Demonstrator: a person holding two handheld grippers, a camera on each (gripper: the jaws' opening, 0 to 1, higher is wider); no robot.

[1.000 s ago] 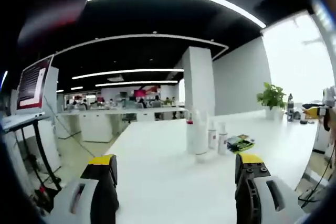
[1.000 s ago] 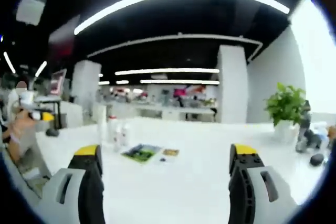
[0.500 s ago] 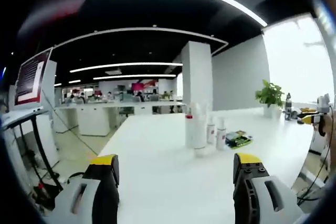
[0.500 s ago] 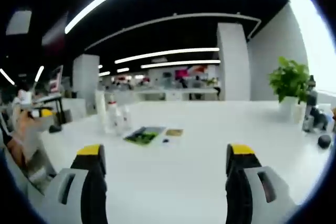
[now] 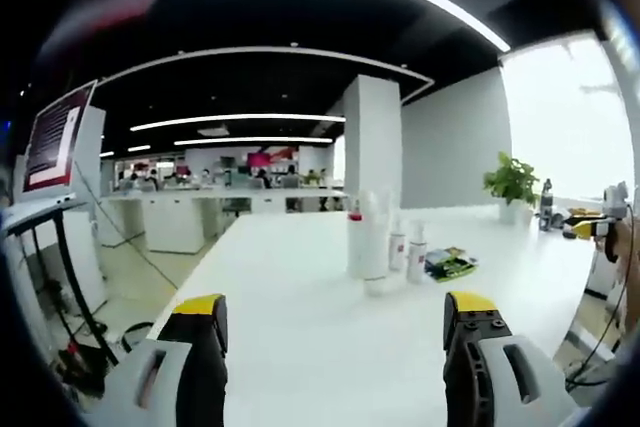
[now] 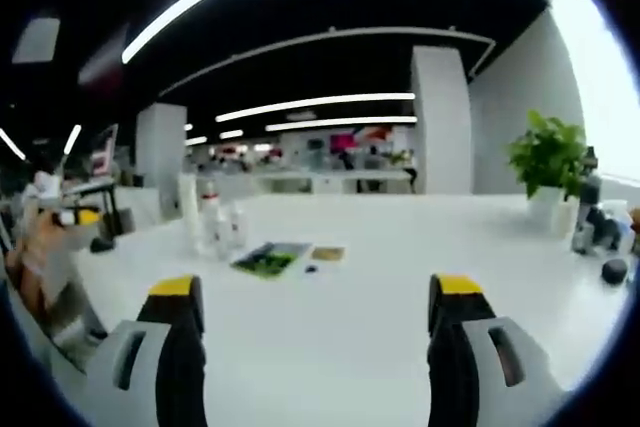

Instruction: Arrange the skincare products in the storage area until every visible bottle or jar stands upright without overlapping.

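Bottles [image 5: 385,247] upright on table [image 5: 300,327]; far ahead of left tool [image 5: 335,312]; jaws apart

1. White table [image 5: 300,327] carries upright white bottles [image 5: 372,247], clustered
2. Flat green-and-dark packet [image 6: 268,258] lies just beside them
3. Potted plant [image 6: 545,162] stands well apart

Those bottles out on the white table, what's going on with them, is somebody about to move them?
A person holds two grippers over the white table. The left gripper and right gripper are both open and empty, short of the bottles. The bottles stand upright in a cluster beside a green packet. Nothing is being touched at this moment.
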